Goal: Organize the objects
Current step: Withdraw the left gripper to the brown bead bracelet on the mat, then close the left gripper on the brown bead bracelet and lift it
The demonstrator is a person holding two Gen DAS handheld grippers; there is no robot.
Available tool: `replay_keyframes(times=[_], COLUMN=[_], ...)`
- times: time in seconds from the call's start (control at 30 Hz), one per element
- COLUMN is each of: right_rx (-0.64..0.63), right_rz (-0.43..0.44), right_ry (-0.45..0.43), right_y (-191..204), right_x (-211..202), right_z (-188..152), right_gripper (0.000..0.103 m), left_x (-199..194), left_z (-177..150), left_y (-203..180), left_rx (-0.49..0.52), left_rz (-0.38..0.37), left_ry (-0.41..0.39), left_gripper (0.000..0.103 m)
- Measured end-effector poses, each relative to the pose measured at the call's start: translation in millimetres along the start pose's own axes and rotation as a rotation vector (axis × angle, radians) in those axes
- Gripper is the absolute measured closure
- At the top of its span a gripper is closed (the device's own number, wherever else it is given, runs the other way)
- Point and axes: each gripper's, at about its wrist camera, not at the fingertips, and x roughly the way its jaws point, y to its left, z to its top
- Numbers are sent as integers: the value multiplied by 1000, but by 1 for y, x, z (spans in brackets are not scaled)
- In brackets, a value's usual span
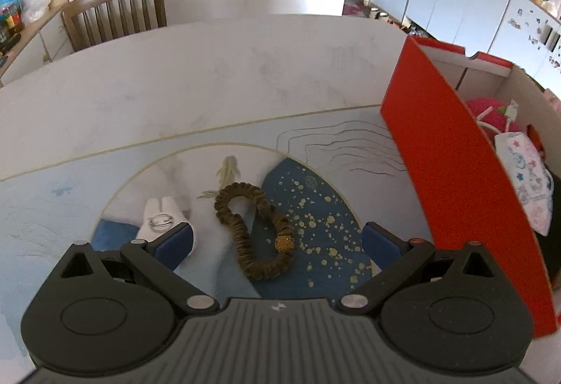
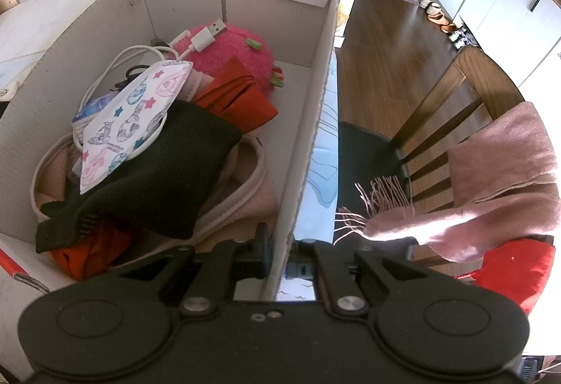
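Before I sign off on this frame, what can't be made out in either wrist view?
- Left wrist view: the white nail clipper is partly hidden by a left gripper finger.
- Left wrist view: the box contents are mostly hidden behind its red wall.
- Right wrist view: whatever lies under the dark knit cloth stays covered.
- Right wrist view: the right gripper fingertips are hidden by the box wall they clamp.

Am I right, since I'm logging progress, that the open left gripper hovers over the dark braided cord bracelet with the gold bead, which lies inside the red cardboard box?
Not quite. The dark braided cord bracelet with the gold bead lies on the blue patterned table mat, beside the red cardboard box, not inside it. The left wrist view shows this. The left gripper is indeed open above it.
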Motion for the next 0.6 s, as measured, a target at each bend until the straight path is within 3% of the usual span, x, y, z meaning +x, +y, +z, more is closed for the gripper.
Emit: replay_keyframes(times=[0.13,0.5,0.6], right_rx=[2,10,11], right_rz=[0,1,3], right_ry=[2,4,5], right_y=[-1,-4,-4], right_x=[0,2,2], right_z=[0,-1,-1], right_gripper=[97,97,97], left_x=[17,40,42], left_z=[9,18,18], left_y=[4,11,9], left_rx=[-67,-100,-87], left_rz=[11,79,75], left_ry=[18,50,57], left_gripper=[0,1,10])
